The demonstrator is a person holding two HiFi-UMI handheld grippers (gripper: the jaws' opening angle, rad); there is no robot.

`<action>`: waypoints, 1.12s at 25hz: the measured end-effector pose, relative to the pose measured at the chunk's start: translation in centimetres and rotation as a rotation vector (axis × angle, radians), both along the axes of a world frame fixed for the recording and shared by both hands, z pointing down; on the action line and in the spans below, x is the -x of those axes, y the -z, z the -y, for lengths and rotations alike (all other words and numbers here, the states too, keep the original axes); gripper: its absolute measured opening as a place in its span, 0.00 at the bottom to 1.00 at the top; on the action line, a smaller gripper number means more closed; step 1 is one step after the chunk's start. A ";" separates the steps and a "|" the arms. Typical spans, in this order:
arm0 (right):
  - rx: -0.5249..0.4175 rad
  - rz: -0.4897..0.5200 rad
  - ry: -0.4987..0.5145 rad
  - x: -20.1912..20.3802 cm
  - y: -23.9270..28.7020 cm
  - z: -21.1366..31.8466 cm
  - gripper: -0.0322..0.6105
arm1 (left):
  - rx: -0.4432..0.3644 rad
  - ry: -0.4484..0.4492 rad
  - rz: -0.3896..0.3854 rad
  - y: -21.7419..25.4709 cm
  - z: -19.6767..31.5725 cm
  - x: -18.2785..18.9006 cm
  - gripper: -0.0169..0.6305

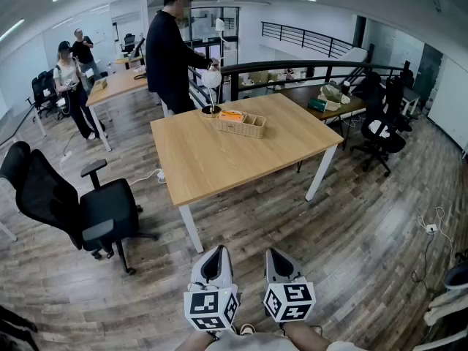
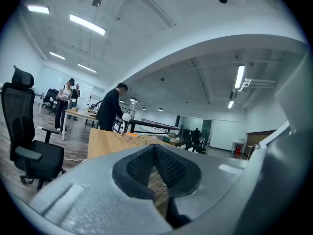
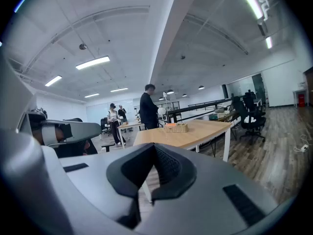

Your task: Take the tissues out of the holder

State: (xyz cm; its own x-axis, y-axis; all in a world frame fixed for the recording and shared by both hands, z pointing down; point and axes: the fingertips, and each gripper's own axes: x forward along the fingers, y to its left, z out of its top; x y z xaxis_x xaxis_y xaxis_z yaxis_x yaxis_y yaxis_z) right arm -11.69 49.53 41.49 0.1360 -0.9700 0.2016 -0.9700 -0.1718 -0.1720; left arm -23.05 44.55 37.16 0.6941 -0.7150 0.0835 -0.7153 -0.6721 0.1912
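Head view: holder [image 1: 241,125] on wooden table [image 1: 219,163]

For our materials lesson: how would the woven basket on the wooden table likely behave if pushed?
The woven basket looks low and wide, so it would probably slide rather than tip. Its wicker weave suggests it is light, and the smooth table likely offers little grip.

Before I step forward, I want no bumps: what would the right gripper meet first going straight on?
Likely the wooden table, at its near edge; the right gripper, shut, has only floor before it; depth is unclear.
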 end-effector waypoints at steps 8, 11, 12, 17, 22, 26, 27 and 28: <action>0.009 -0.004 -0.002 0.2 0.1 -0.1 0.05 | 0.013 0.001 0.003 0.0 0.1 0.1 0.03; 0.013 -0.003 -0.002 0.5 -0.1 -0.2 0.05 | 0.018 0.005 0.001 -0.2 0.1 0.4 0.03; 0.010 0.002 0.000 0.6 -0.2 -0.2 0.06 | 0.021 0.008 0.000 -0.2 0.2 0.5 0.03; -0.010 0.041 0.000 1.6 -0.2 0.6 0.06 | 0.025 0.018 0.006 -0.4 0.9 1.9 0.03; -0.007 0.057 -0.021 2.2 -0.7 2.1 0.06 | 0.025 0.009 0.027 -1.1 2.4 3.2 0.03; 0.026 0.056 -0.044 2.7 -1.8 2.8 0.06 | 0.038 0.010 0.042 -2.1 3.8 4.0 0.03; 0.034 0.056 -0.051 2.7 -2.1 2.9 0.06 | 0.041 0.006 0.043 -2.3 4.1 4.0 0.03; 0.039 0.058 -0.057 2.6 -2.2 3.1 0.06 | 0.043 0.002 0.046 -2.4 4.3 4.0 0.03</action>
State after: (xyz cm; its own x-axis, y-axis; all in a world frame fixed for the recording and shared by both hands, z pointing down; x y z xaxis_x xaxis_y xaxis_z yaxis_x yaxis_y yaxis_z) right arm -14.27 46.46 43.73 0.1780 -0.9521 0.2486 -0.9470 -0.2344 -0.2196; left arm -27.00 40.22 39.51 0.6873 -0.7115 0.1459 -0.7254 -0.6624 0.1870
